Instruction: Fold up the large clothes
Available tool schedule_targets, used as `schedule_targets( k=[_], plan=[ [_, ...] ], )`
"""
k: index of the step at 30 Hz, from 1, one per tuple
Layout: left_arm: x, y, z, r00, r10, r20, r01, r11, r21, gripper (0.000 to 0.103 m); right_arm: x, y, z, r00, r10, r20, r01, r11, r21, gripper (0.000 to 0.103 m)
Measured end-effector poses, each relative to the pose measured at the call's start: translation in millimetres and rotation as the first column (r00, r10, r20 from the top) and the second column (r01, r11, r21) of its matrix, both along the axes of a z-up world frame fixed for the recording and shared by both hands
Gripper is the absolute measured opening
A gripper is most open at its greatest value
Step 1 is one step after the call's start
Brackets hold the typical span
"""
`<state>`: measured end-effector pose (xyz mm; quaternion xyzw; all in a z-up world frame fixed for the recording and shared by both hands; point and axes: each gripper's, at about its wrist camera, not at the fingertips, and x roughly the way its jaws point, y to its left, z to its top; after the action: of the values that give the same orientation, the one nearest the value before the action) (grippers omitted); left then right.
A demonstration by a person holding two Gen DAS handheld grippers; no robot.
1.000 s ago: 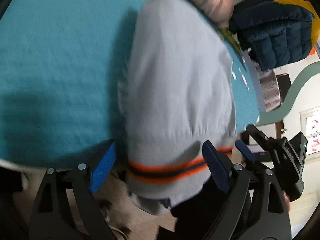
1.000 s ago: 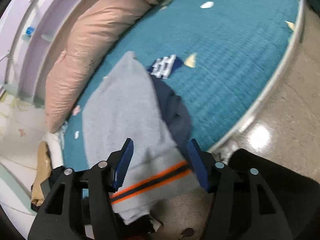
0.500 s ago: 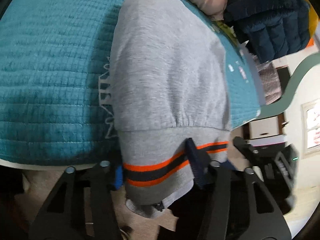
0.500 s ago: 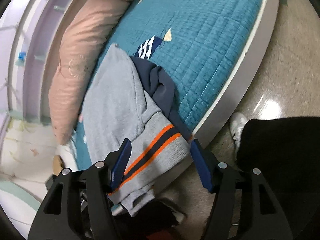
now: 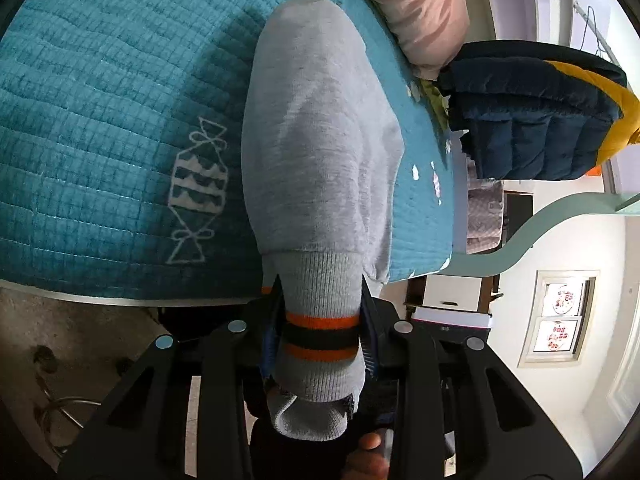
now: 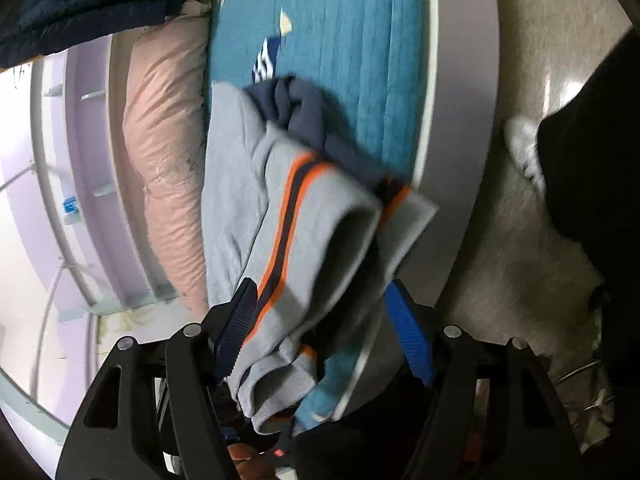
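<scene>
Two grippers work a grey sweatshirt (image 5: pixel 320 128) on the bed (image 5: pixel 100 120): left gripper (image 5: pixel 320 320) fingers closing on its striped hem, right gripper (image 6: pixel 320 320) opening around loose cloth; next, lifting and folding.

a bedroom in a home, prob. a kid's room: bed w/ teal quilted cover (image 5: pixel 100 128) printed w/ a candy drawing (image 5: pixel 196 196), long pink pillow (image 6: pixel 160 152) along the wall side, lilac shelving (image 6: pixel 80 160) behind it, navy puffer jacket (image 5: pixel 528 120) nearby, pale speckled floor (image 6: pixel 520 260), small window (image 5: pixel 562 316).
</scene>
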<state>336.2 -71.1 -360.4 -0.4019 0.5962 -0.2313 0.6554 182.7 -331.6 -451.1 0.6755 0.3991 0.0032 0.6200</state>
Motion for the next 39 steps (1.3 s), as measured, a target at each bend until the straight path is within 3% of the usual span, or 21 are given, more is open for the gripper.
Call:
schedule_targets(
  k=[6, 10, 15, 18, 23, 27, 30, 34, 39],
  plan=[
    [2, 4, 0, 1.0, 0.002, -0.01, -0.002, 1.0, -0.006, 0.033, 21, 15, -7, 1.0, -0.024, 0.014, 0.024, 0.999, 0.04, 0.066],
    [-1, 13, -6, 0.999, 0.012, -0.035, -0.013, 0.999, -0.034, 0.033, 36, 18, -7, 1.0, -0.008, 0.024, 0.008, 1.0, -0.016, 0.071],
    [1, 19, -6, 0.999, 0.016, -0.044, -0.018, 0.998, -0.058, 0.033, 16, 20, -12, 0.998, -0.06, 0.004, 0.059, 0.993, 0.103, 0.071],
    [3, 19, -4, 0.998, 0.031, -0.055, -0.035, 0.996, -0.083, 0.033, 0, 23, -15, 0.995, -0.103, -0.008, 0.103, 0.983, 0.151, 0.077],
    [4, 16, -3, 0.997, 0.04, -0.061, -0.046, 0.995, -0.084, 0.033, 8, 28, -31, 0.988, -0.152, -0.021, 0.152, 0.952, 0.266, 0.08],
    [4, 16, -3, 0.998, 0.034, -0.059, -0.039, 0.995, -0.087, 0.033, 25, 22, -29, 0.992, -0.127, 0.01, 0.122, 0.971, 0.208, 0.082],
    [3, 19, -4, 0.998, 0.024, -0.058, -0.029, 0.996, -0.085, 0.033, 25, 11, -24, 0.988, -0.155, 0.02, 0.147, 0.963, 0.227, 0.081],
    [1, 21, -9, 0.997, 0.022, -0.073, -0.03, 0.993, -0.113, 0.032, 37, 4, 3, 0.992, -0.068, 0.108, 0.065, 0.997, 0.035, 0.079],
    [0, 20, -15, 0.993, 0.022, -0.118, -0.037, 0.991, -0.126, 0.033, 52, 16, -2, 0.998, 0.034, 0.048, -0.027, 0.99, -0.138, 0.079]
  ],
)
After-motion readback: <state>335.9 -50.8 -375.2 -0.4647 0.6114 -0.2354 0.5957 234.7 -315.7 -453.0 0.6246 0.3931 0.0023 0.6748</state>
